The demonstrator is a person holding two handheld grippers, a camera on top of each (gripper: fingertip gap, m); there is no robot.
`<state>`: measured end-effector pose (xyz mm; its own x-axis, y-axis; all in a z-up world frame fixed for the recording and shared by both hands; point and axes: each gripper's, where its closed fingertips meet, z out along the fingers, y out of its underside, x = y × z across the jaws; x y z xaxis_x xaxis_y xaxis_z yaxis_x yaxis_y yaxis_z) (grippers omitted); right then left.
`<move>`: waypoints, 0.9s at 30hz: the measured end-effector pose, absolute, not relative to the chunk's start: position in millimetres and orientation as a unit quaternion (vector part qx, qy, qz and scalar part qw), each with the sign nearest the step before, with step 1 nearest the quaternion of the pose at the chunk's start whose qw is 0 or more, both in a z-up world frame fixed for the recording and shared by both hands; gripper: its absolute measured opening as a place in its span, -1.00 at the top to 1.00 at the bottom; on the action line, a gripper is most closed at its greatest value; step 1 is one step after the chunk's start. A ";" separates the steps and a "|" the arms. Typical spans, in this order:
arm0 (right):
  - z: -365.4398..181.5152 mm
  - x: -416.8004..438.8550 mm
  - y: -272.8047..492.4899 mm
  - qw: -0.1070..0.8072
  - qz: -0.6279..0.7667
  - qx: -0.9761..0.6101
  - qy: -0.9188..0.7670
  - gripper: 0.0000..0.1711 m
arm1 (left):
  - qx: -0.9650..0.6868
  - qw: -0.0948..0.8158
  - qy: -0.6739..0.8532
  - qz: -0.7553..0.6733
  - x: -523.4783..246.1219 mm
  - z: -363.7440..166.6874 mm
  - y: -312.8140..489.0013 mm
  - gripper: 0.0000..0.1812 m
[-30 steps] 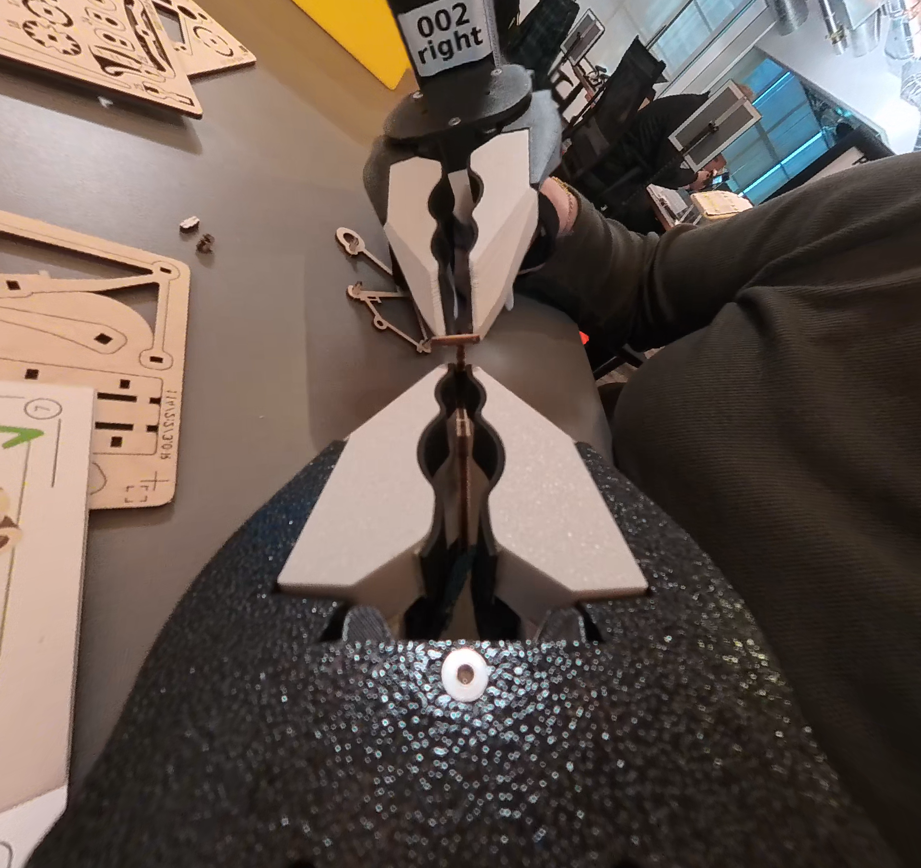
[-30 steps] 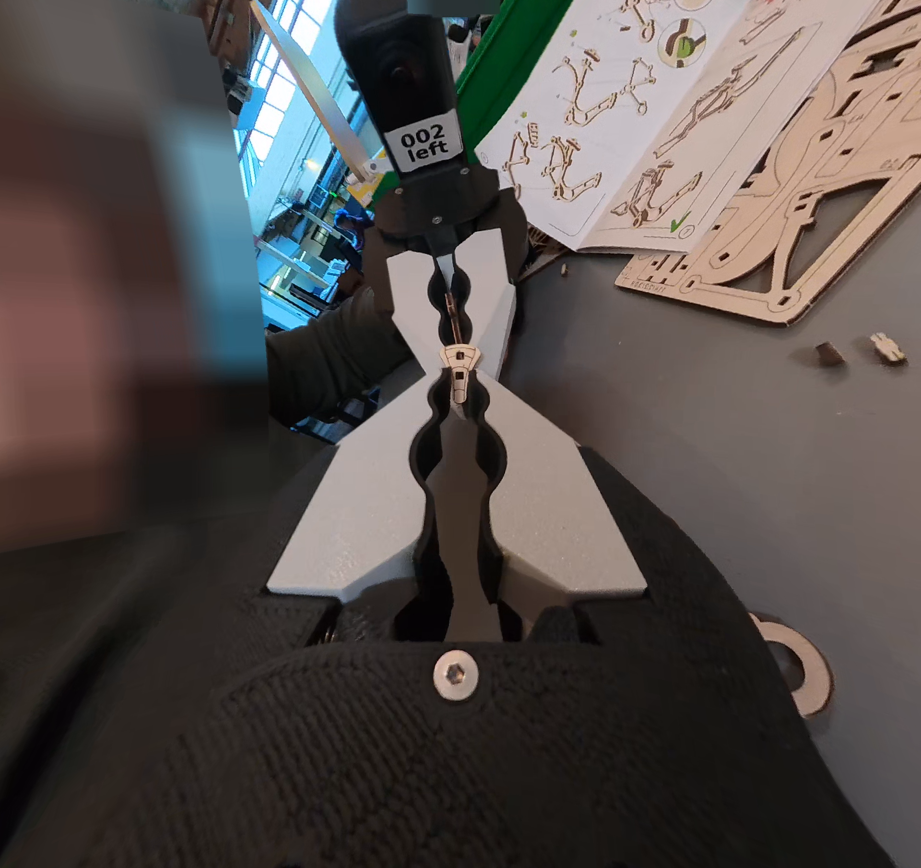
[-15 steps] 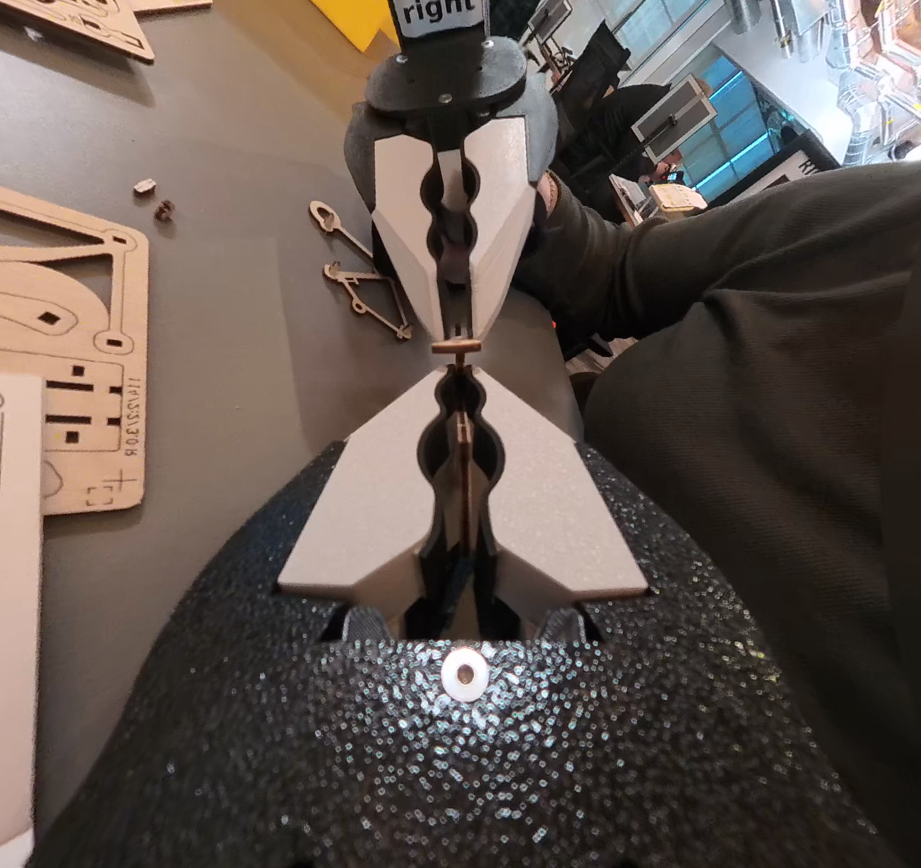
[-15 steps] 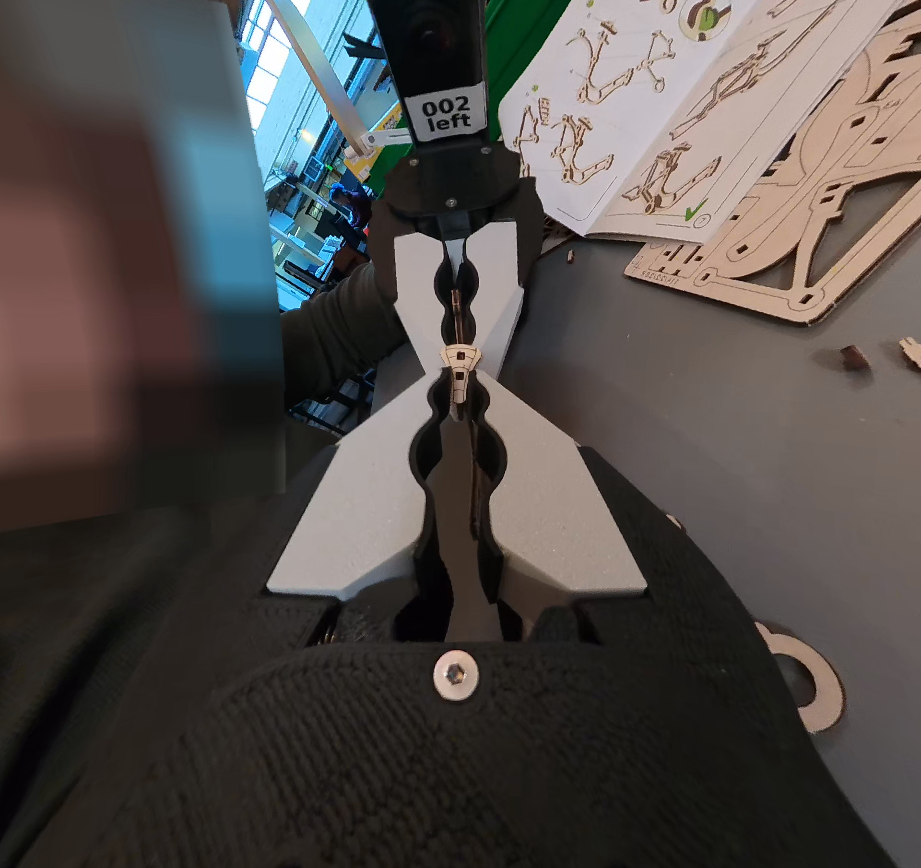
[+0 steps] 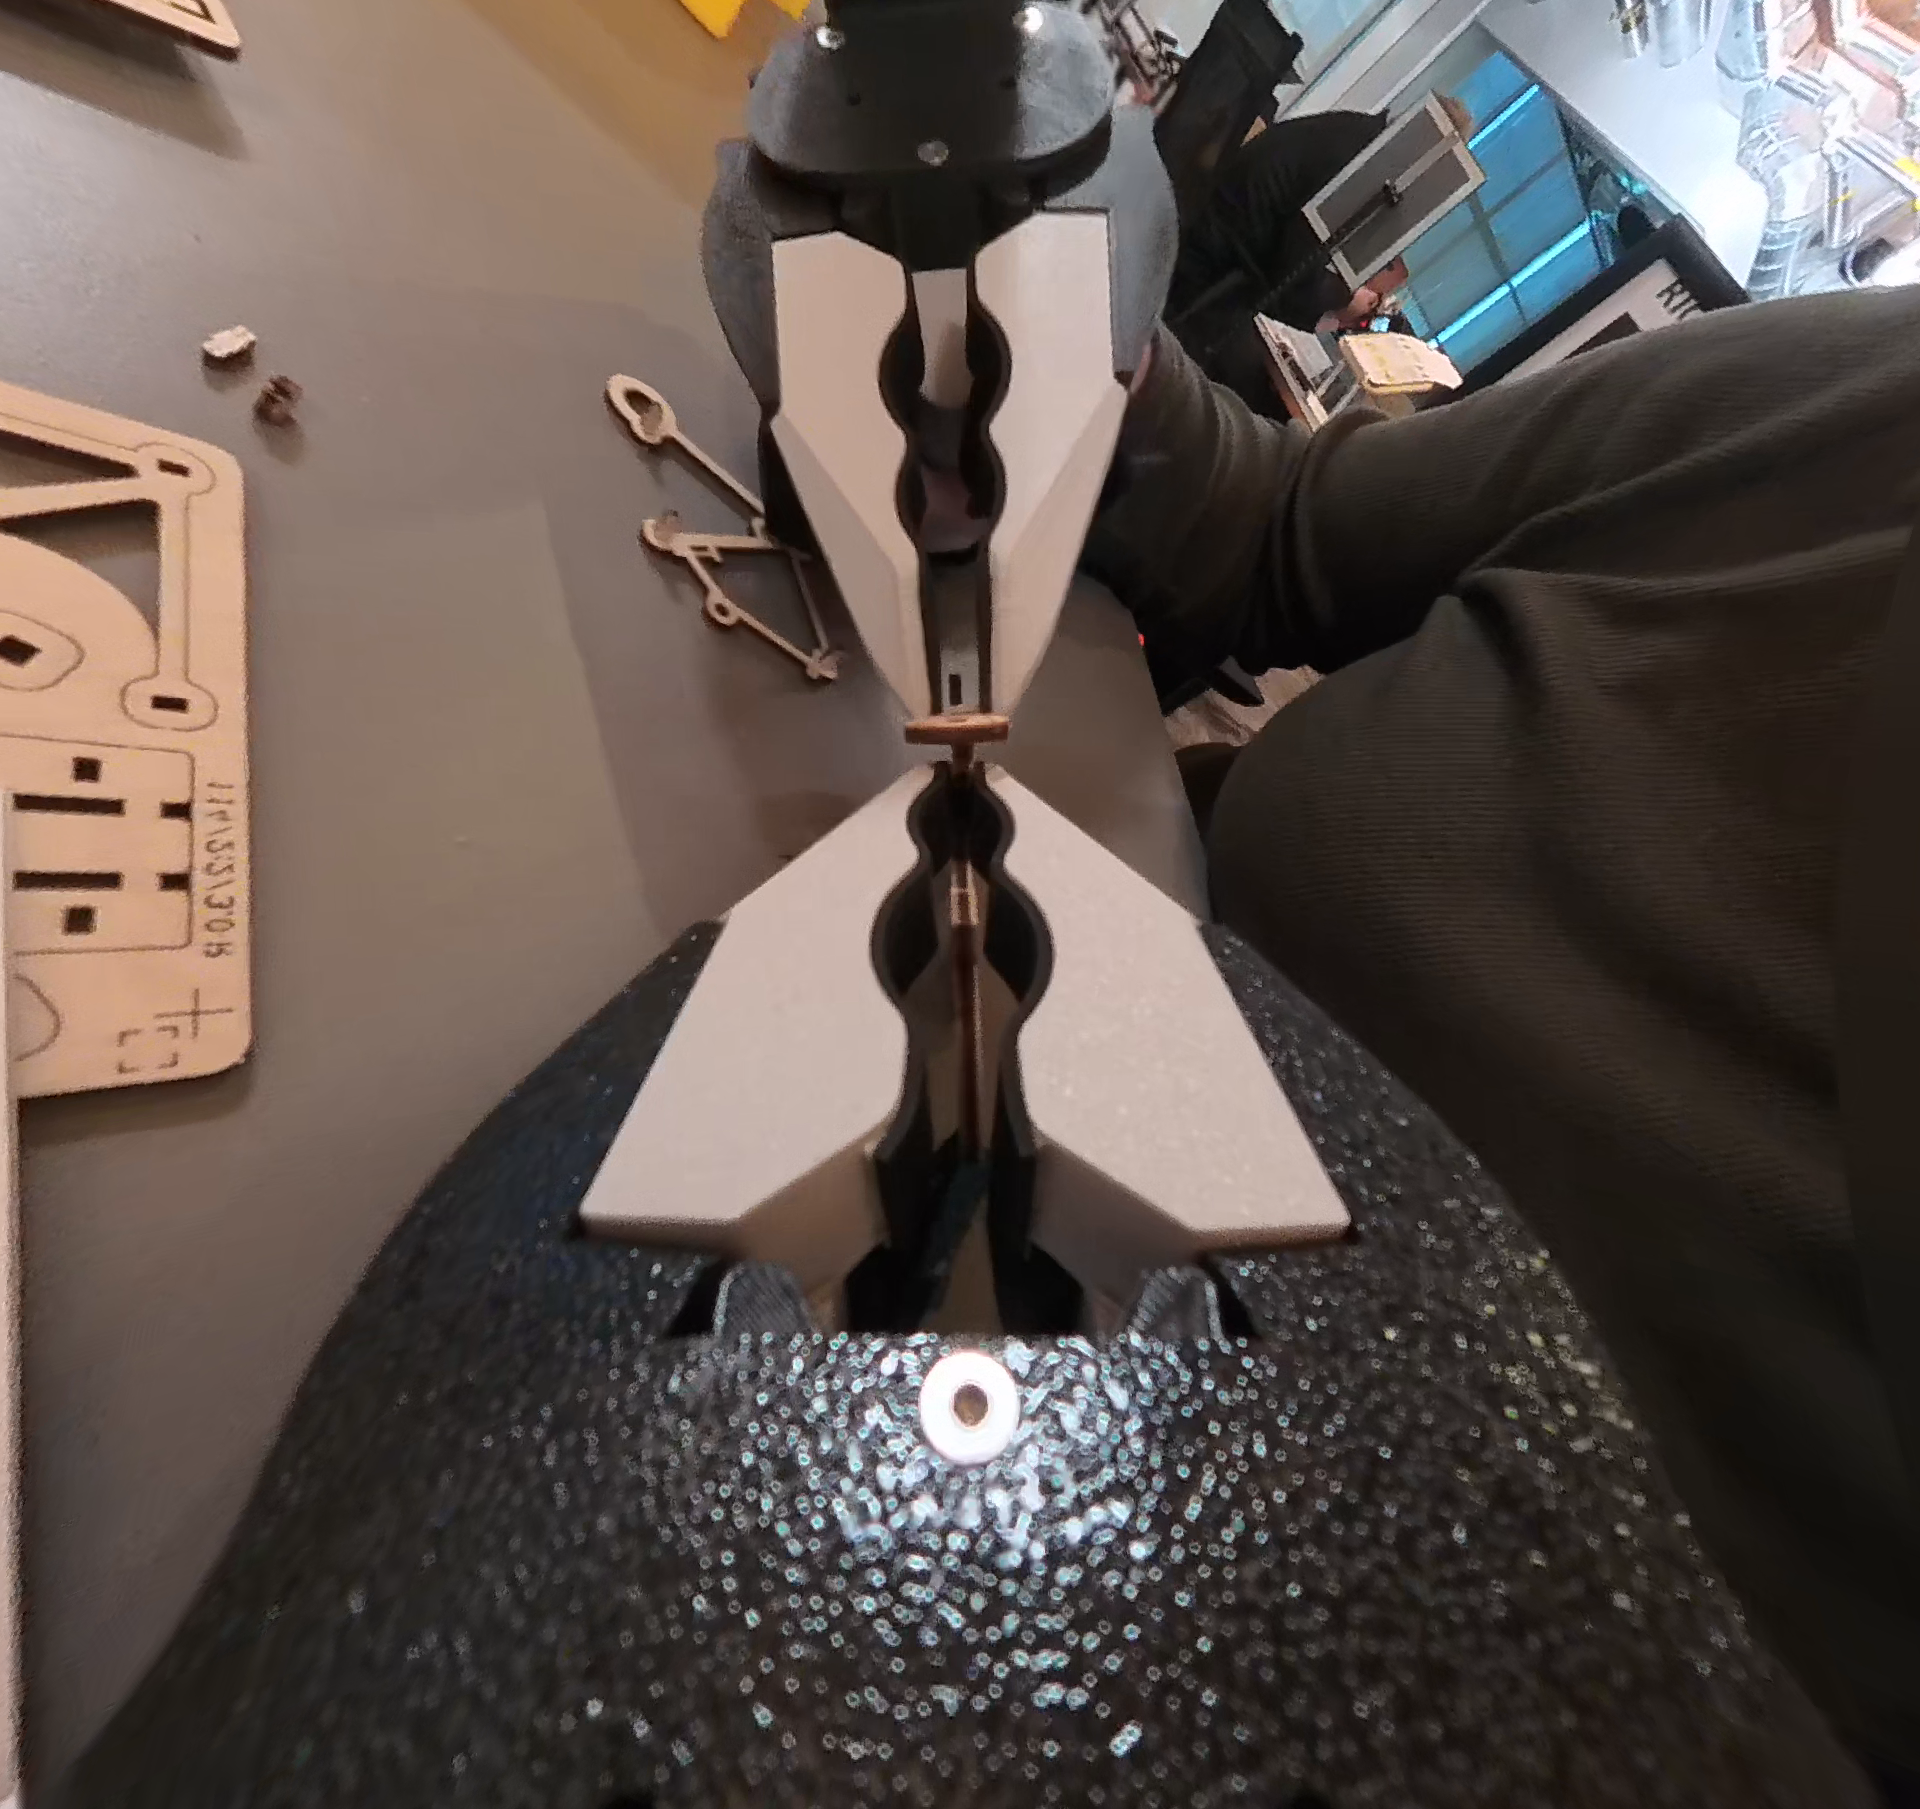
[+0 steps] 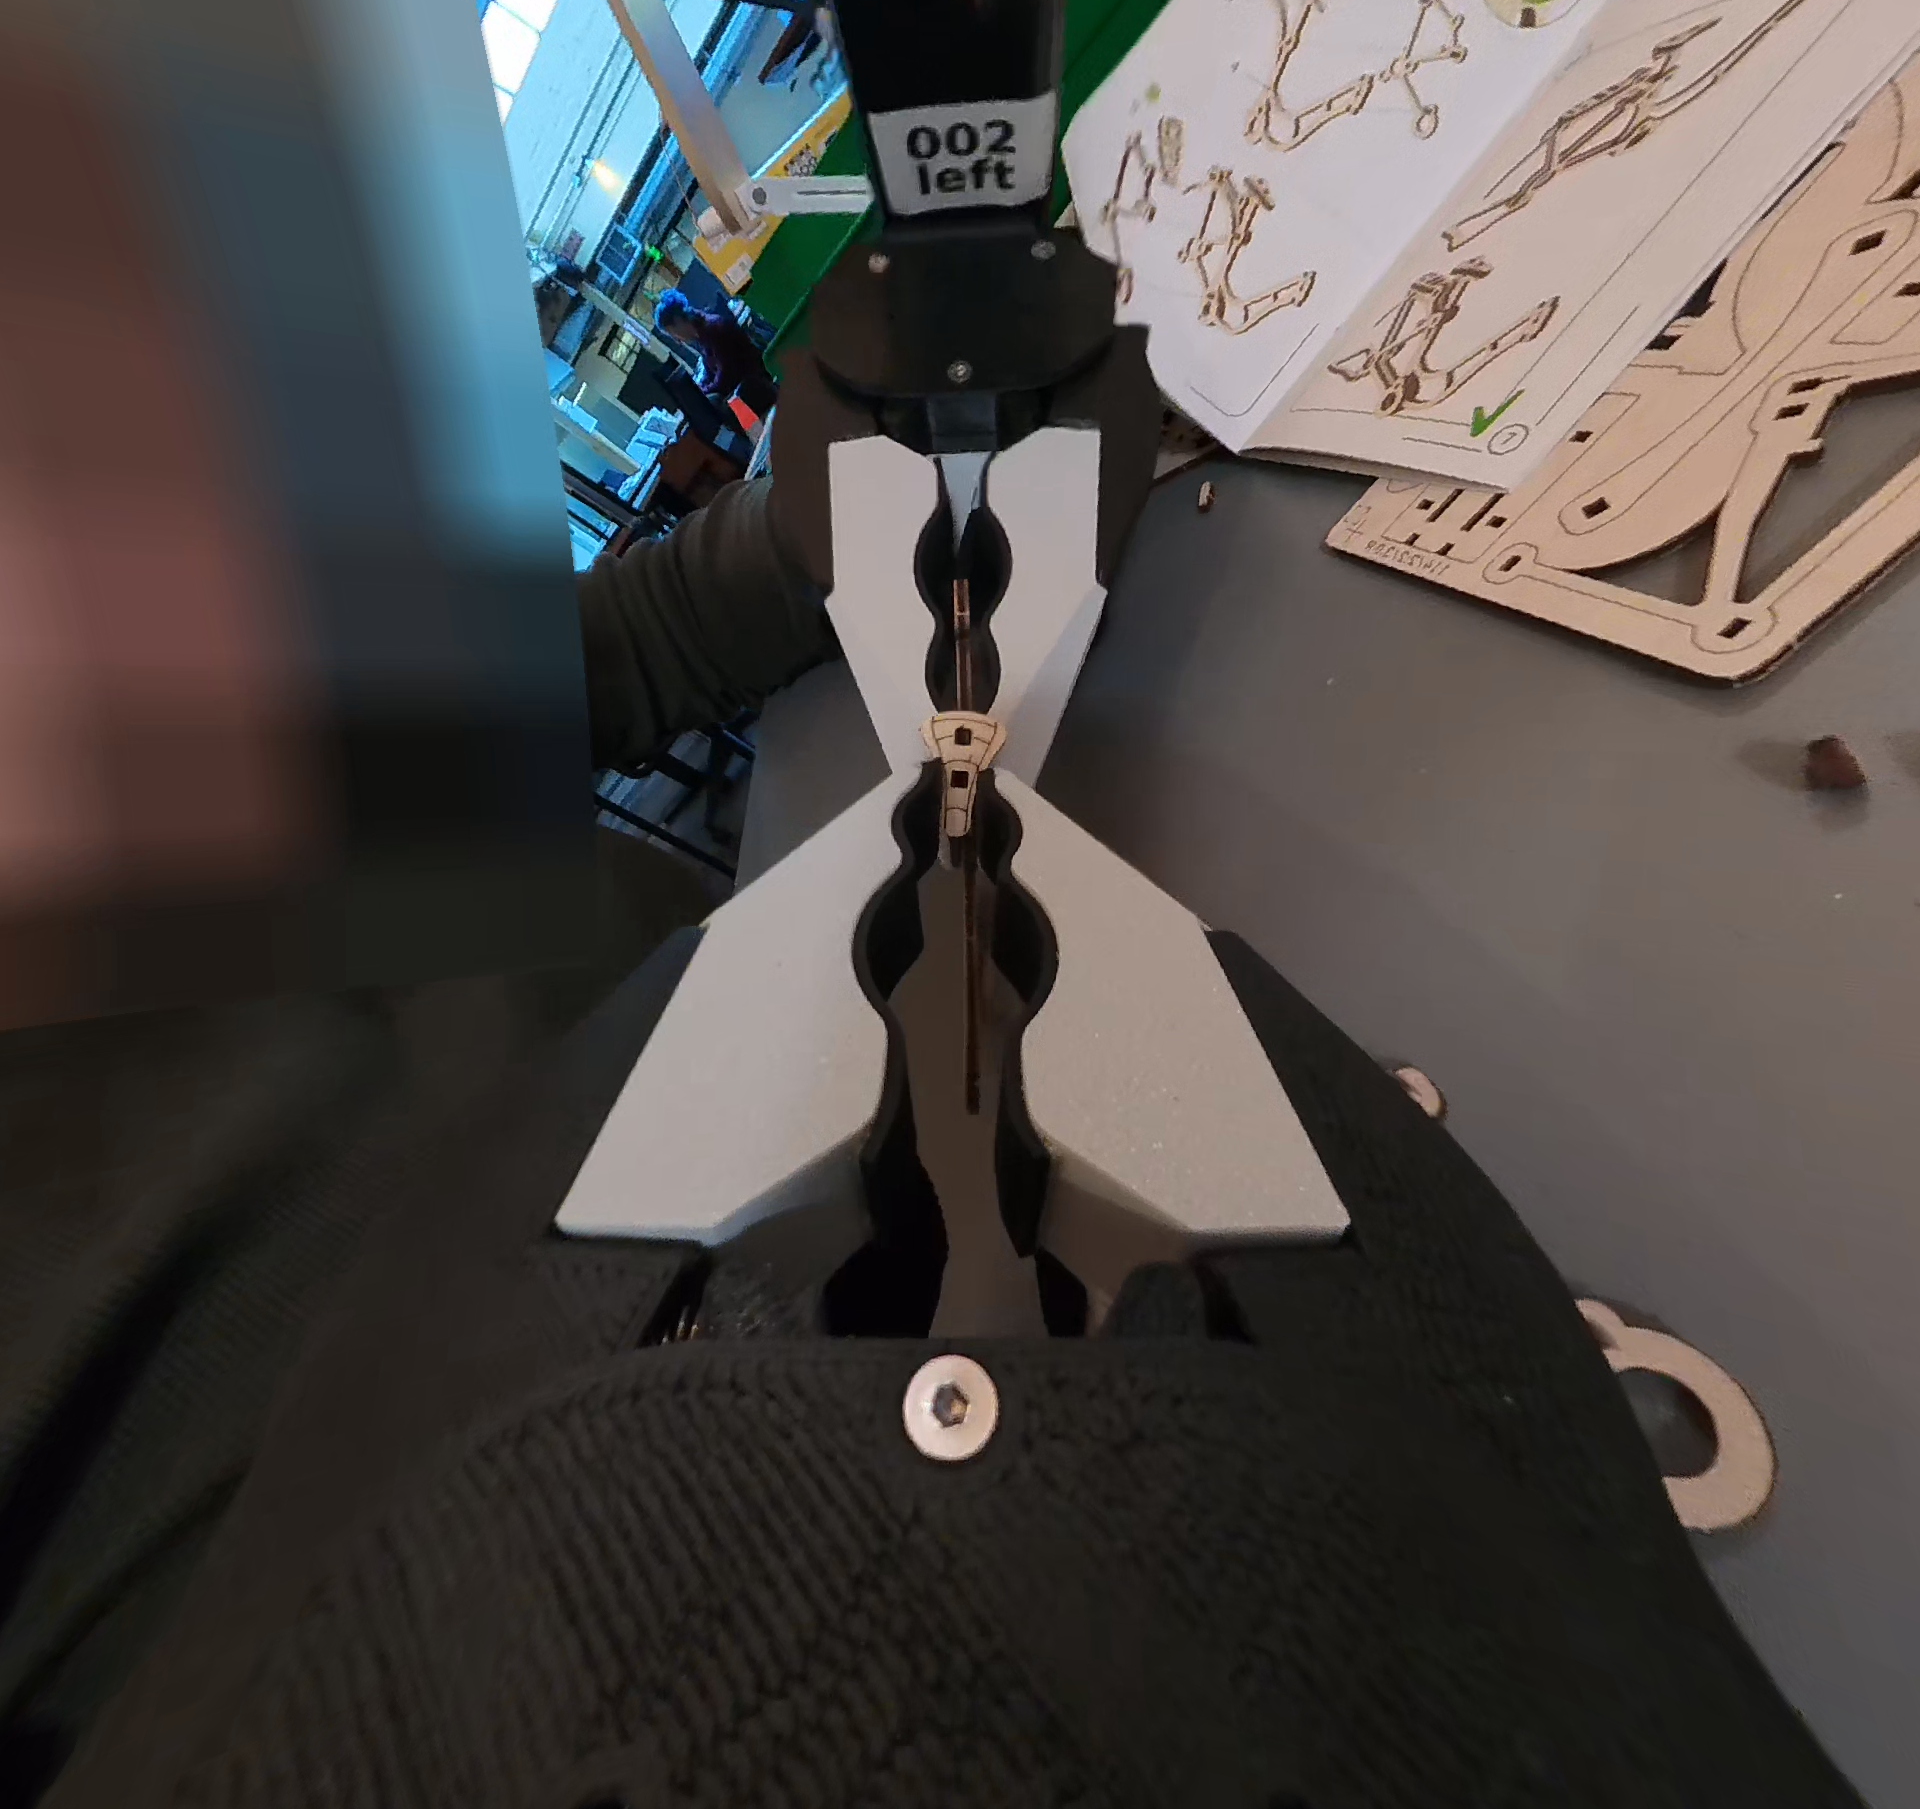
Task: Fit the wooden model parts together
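Two hand-held grippers meet tip to tip above a grey table (image 5: 436,325). The left gripper (image 5: 961,772), seen from its own camera, has its fingers closed on a thin wooden strip (image 5: 968,938) that stands edge-on in the narrow gap and projects just past the tips. Directly ahead, the right gripper (image 5: 956,694) points back toward it, its fingers closed on a small flat wooden piece (image 5: 956,729), seen edge-on and set crosswise to the strip; the strip's end touches this piece at its middle.

From the right gripper's camera, the right gripper (image 6: 961,772) grips the same small piece (image 6: 964,757), a pale T-shaped part with small cut-outs, its wide head lying just beyond the fingertips. The left gripper (image 6: 961,710) faces it, holding the strip (image 6: 960,637) between its closed fingers.

To the left gripper's left lie a loose wooden linkage (image 5: 727,554), two small offcuts (image 5: 249,367) and a laser-cut plywood sheet (image 5: 114,720). To the right gripper's right lie an instruction booklet (image 6: 1455,149), another cut sheet (image 6: 1714,471) and a wooden ring (image 6: 1704,1447).
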<state>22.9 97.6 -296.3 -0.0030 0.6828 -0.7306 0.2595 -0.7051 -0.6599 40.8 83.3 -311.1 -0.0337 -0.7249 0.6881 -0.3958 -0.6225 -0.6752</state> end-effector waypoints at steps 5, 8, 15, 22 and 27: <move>-301.4 25.2 90.7 0.150 0.586 -0.696 -0.387 0.94 | -0.679 0.114 0.427 -0.586 41.4 -315.4 75.7 1.00; -303.8 26.0 88.7 0.137 0.557 -0.704 -0.418 0.94 | -0.679 0.109 0.432 -0.583 41.6 -317.0 74.0 1.00; -309.2 25.7 88.1 0.118 0.534 -0.707 -0.448 0.94 | -0.687 0.097 0.434 -0.574 41.4 -322.0 72.9 1.00; -307.3 26.0 85.1 0.111 0.575 -0.692 -0.423 0.94 | -0.682 0.096 0.439 -0.577 41.7 -320.8 70.6 1.00; -309.8 25.6 80.6 0.105 0.576 -0.688 -0.429 0.94 | -0.680 0.085 0.451 -0.572 41.2 -323.4 65.6 1.00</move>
<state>25.6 80.6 -309.8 -0.0314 0.7117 -0.7017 0.4701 -0.6091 -0.6388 41.2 65.6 -323.4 -0.0611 -0.7106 0.7009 -0.5165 -0.5784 -0.6315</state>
